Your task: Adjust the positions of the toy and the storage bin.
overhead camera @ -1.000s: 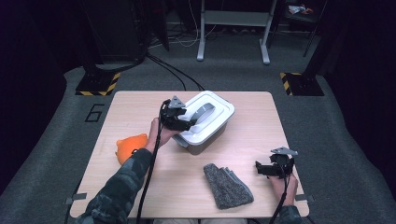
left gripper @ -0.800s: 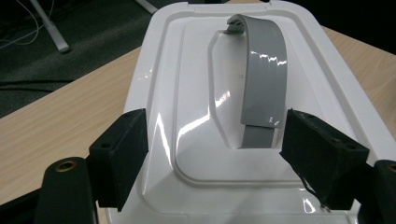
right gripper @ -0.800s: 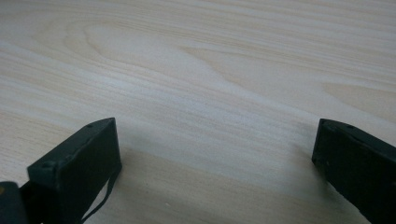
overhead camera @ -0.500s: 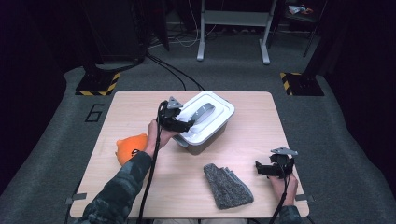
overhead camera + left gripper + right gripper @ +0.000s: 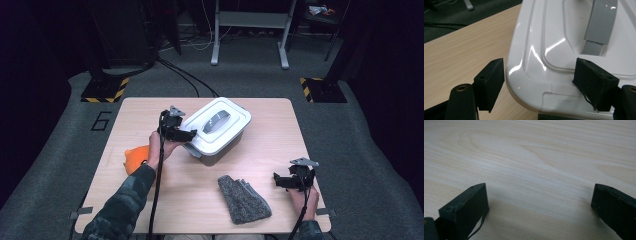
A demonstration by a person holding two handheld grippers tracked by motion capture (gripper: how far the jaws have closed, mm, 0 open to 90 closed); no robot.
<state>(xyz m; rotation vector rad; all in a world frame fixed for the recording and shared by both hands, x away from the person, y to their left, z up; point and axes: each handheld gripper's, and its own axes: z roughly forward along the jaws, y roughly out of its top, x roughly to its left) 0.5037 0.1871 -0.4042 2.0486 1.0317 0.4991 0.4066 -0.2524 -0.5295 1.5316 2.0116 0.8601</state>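
1. High view: the left gripper [image 5: 186, 134] is at the near corner of the white box [image 5: 220, 131], right at its lid.
2. Left gripper view: its jaws have just been opening. Now they stand wide, one on each side of the lid's corner, and no pad presses on it.
3. I think it stands there to get hold of the lid by its edge.
4. The grey handle [image 5: 601, 23] is farther ahead of this gripper, on top of the lid.
5. The right gripper [image 5: 286, 181] rests low over the bare table [image 5: 536, 157], jaws wide, holding nothing.
6. A grey cloth [image 5: 243, 199] lies just beside it, towards the left hand.
7. An orange thing [image 5: 134, 157] lies behind the left hand [image 5: 159, 149].
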